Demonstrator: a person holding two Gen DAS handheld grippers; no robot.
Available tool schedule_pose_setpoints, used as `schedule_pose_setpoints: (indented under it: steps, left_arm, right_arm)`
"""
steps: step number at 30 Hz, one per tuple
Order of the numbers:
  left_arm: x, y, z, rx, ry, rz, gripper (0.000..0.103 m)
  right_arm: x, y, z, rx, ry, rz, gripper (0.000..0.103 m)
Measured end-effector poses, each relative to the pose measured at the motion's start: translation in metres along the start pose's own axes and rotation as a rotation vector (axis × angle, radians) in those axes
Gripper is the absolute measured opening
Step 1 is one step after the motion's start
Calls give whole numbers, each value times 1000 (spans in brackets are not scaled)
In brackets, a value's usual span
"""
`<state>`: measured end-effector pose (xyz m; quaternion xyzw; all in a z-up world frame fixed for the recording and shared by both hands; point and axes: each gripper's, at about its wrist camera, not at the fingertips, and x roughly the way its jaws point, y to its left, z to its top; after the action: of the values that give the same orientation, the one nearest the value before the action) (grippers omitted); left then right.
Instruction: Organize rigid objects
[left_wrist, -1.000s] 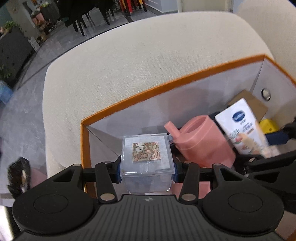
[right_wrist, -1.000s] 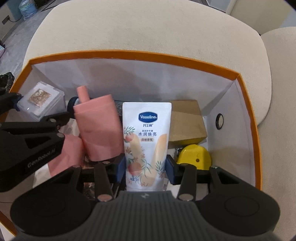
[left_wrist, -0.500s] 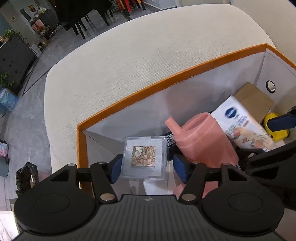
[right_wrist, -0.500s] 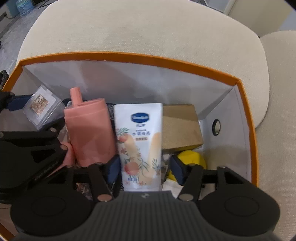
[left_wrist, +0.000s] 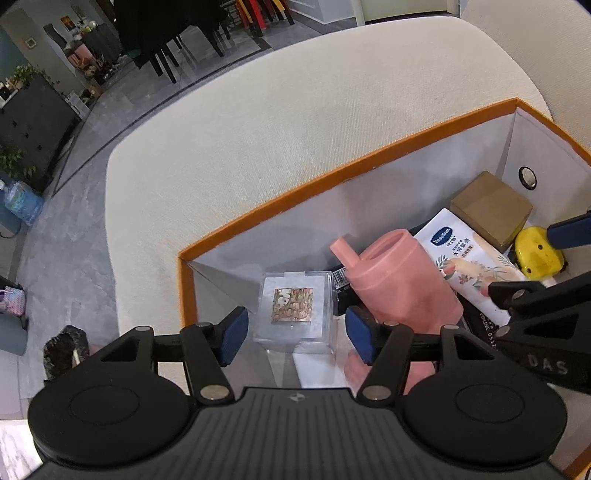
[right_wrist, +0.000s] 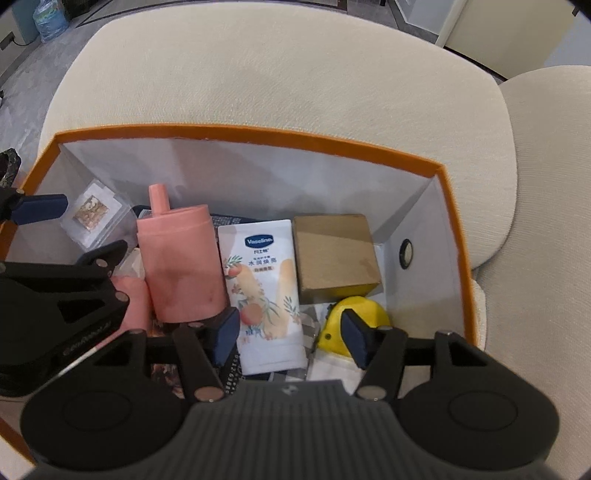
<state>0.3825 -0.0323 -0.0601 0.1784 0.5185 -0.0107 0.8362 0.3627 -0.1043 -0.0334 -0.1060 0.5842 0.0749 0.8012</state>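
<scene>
One bin (right_wrist: 258, 134) w/ an orange rim sits on a cream cushion (right_wrist: 280, 70). Inside the bin: 1 clear box (left_wrist: 295, 308) w/ a brown picture on its lid, 1 pink cup (right_wrist: 181, 258) w/ a spout, 1 white tube (right_wrist: 264, 291), 1 brown box (right_wrist: 334, 258), 1 yellow thing (right_wrist: 356, 312), plus a 2nd pink thing half hidden under the cup.

2 tongs. The left gripper (left_wrist: 295, 334) is open, pads apart on both sides of the clear box, not touching it. The clear box rests in the bin's left corner, next to the cup. The right gripper (right_wrist: 288, 334) is open too, pads off the tube, which lies flat in the middle of the bin between the cup and the brown box. Neither holds anything.

Left view only: dark chairs (left_wrist: 177, 40), grey floor, a plant far from the bin. Right view only: the whole bin, all its walls, and a 2nd cushion (right_wrist: 546, 206) to the right of it.
</scene>
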Motion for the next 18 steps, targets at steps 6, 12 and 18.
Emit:
schedule_pose_setpoints:
  steps: [6, 12, 18]
  left_arm:
    - [-21, -2, 2, 6, -26, 8, 71]
    - [-51, -2, 4, -7, -61, 22, 72]
    - [-82, -1, -7, -75, -103, -17, 83]
  right_arm:
    - [-22, -9, -3, 5, -26, -2, 60]
    - [-50, -18, -9, 15, -63, 1, 60]
    - [-87, -30, -21, 41, -119, 39, 62]
